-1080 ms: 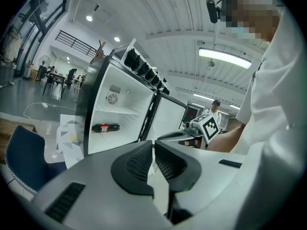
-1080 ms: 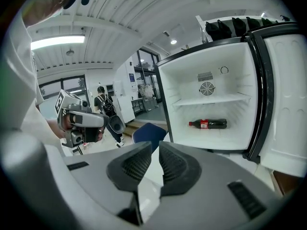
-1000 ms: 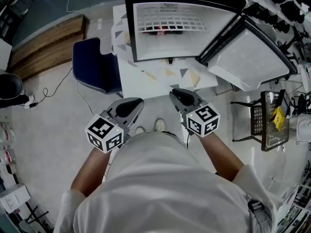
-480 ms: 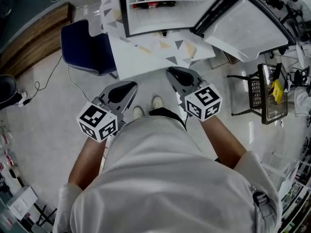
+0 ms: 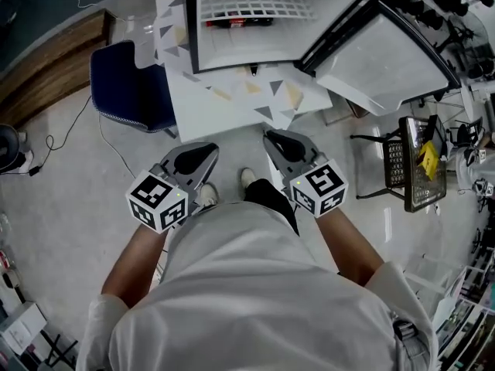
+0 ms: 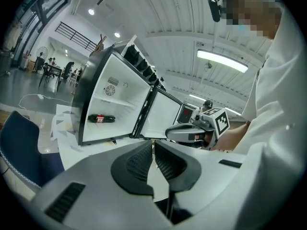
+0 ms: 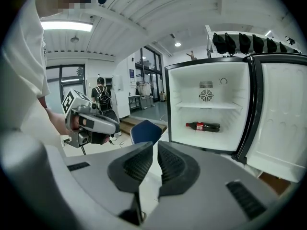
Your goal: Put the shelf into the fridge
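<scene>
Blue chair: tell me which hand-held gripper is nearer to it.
Left. The left hand-held gripper hangs near the blue chair; the right hand-held gripper is farther, beyond the left one.

Head view looks steeply down; both gripper views face the fridge (image 7: 192, 97).

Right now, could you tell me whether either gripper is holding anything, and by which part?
Nothing is held: the left gripper and the right gripper each have their jaws shut together with nothing between them.
</scene>
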`<state>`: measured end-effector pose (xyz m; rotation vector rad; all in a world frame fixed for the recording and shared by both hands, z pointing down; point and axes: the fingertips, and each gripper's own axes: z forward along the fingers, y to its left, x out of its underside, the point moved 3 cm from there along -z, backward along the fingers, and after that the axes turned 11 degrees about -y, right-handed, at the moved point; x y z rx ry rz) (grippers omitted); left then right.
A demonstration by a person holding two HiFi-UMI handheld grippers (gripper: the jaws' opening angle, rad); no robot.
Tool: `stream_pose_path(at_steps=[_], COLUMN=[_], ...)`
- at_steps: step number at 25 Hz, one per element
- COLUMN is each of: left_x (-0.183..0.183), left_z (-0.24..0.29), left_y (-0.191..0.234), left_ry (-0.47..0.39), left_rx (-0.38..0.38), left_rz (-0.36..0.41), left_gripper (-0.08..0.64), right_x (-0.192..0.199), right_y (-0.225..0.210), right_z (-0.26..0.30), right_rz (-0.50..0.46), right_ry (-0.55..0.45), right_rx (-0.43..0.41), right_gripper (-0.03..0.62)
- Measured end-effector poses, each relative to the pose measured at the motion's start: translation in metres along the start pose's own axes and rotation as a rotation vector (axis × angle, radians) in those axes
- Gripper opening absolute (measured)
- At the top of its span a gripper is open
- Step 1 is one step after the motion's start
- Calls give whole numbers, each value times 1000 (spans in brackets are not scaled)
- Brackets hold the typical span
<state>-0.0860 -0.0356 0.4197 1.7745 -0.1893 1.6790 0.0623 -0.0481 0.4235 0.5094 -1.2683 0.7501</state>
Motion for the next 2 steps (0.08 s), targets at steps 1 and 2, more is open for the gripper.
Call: stream_pose_path(at_steps=[1, 2], left_x=[3, 6], left_z=[4, 8], left_y=[-1, -3], left_ry=[7, 14], left_rx=[3, 5], left_rz=[-5, -11], left_gripper=[28, 28], right_x=[2, 4], right_y=[-2, -5], right_z=[-4, -7], right_rz=[1, 2], right_ry=[3, 7], right_rx=[3, 5], right_gripper=[38, 38])
